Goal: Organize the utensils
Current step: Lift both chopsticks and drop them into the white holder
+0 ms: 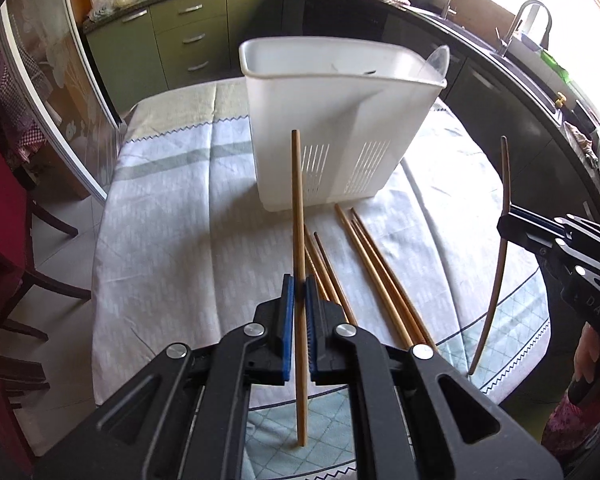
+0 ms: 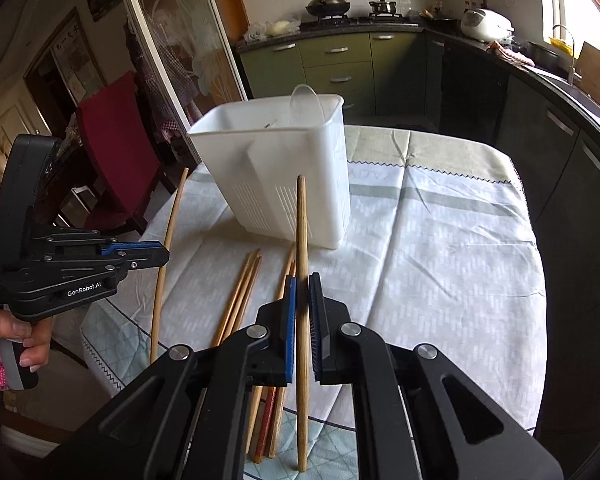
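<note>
A white plastic utensil holder (image 1: 332,120) stands upright on the table; it also shows in the right wrist view (image 2: 276,176). A clear spoon (image 1: 436,62) sticks out of it. My left gripper (image 1: 299,286) is shut on a wooden chopstick (image 1: 298,200), held upright above the table. My right gripper (image 2: 302,288) is shut on another wooden chopstick (image 2: 302,232), also upright. Several wooden chopsticks (image 1: 376,276) lie loose on the cloth in front of the holder. Each gripper shows in the other's view, the right (image 1: 504,226) and the left (image 2: 166,254).
The table wears a pale patterned cloth (image 1: 180,220). A red chair (image 2: 116,148) stands at the table's left side. Kitchen counters, a sink with a tap (image 1: 532,20) and a rice cooker (image 2: 486,24) run along the back and right.
</note>
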Motion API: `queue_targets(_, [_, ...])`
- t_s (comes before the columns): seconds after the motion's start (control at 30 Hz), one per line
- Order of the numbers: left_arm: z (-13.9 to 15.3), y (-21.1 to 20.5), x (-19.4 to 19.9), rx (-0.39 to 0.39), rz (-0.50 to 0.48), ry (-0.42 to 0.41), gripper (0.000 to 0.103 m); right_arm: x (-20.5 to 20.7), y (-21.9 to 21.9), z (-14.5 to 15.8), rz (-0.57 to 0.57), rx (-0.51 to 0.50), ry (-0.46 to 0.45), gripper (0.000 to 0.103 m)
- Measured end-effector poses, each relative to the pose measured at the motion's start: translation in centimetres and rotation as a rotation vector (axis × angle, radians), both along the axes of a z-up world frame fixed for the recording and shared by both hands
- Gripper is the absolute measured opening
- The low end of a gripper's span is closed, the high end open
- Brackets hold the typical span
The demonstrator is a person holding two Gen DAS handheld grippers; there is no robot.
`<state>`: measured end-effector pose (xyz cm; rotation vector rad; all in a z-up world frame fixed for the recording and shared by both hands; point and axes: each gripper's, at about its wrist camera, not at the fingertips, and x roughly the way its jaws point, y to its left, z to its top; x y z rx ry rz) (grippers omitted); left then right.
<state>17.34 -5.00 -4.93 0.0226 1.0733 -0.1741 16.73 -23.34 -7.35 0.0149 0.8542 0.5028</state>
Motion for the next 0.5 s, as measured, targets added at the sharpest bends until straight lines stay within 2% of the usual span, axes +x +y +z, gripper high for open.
queue_targets(0.1, [1.8, -0.2, -1.6, 0.001, -0.006, -0.078, 0.006, -1.4, -0.5, 1.3, 0.002, 0.018, -0.031, 0.007])
queue_targets(0.3, [3.5, -1.0, -4.8, 0.023, -0.027, -0.26, 0.005, -3.9, -0.7, 2.2, 0.003, 0.034, -0.065, 0.007])
queue_targets(0.5, [3.7, -1.3, -6.6, 0.037, -0.037, -0.37, 0.005, -4.9, -1.0, 2.5, 0.003, 0.047, -0.076, 0.007])
